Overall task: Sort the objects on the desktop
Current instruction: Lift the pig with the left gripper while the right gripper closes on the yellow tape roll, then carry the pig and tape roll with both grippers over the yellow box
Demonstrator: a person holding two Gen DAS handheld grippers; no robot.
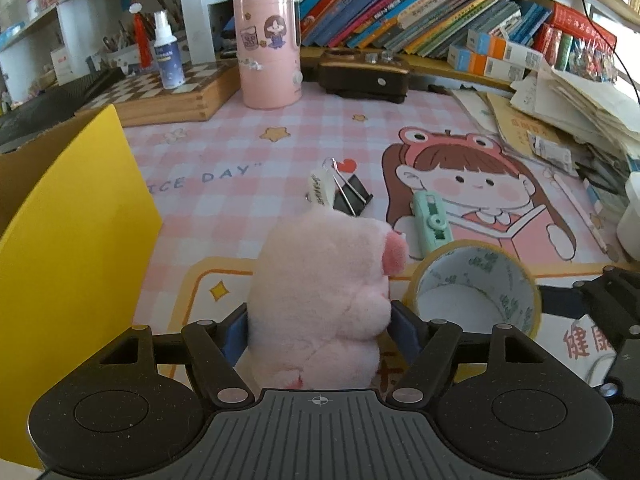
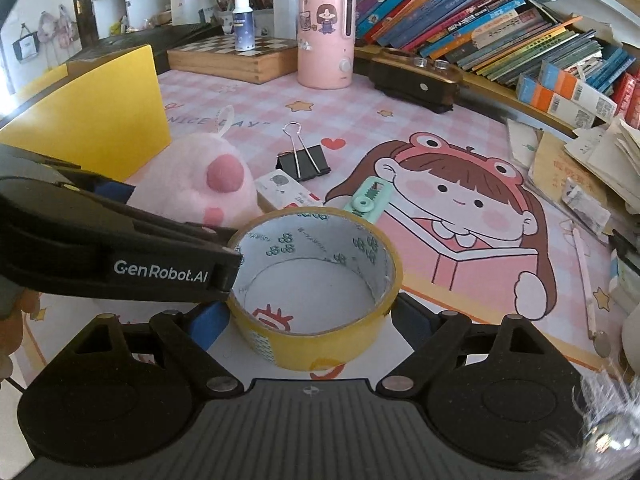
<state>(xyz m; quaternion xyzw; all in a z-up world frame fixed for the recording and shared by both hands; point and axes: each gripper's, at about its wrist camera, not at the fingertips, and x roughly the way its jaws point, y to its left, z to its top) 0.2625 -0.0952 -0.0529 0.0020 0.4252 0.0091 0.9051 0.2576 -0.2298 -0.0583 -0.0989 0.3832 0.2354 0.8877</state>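
We see the worktop under a pink checked mat with a cartoon girl printed on it. A yellow box stands at the left edge, its wall upright, just beside the plush.

Left tongs: the pink plush pig sits upright between the two blue pads, filling the gap. Both pads lie against its sides, but whether they squeeze it or just flank it we cannot tell. In the right wrist view the plush rests on the mat close by the yellow box, the left tongs' black arm crossing in front of it.

Right tongs: the yellow tape roll lies flat on the mat, hole up, centred between the pads. Jaws spread wide; a sliver of mat shows between the right pad and the roll, left pad right at the roll's wall. Released, not gripping.

Beyond the roll: mint correction tape touching the roll's far rim in view, a small white eraser between plush and correction tape, black binder clip further back with handles up.
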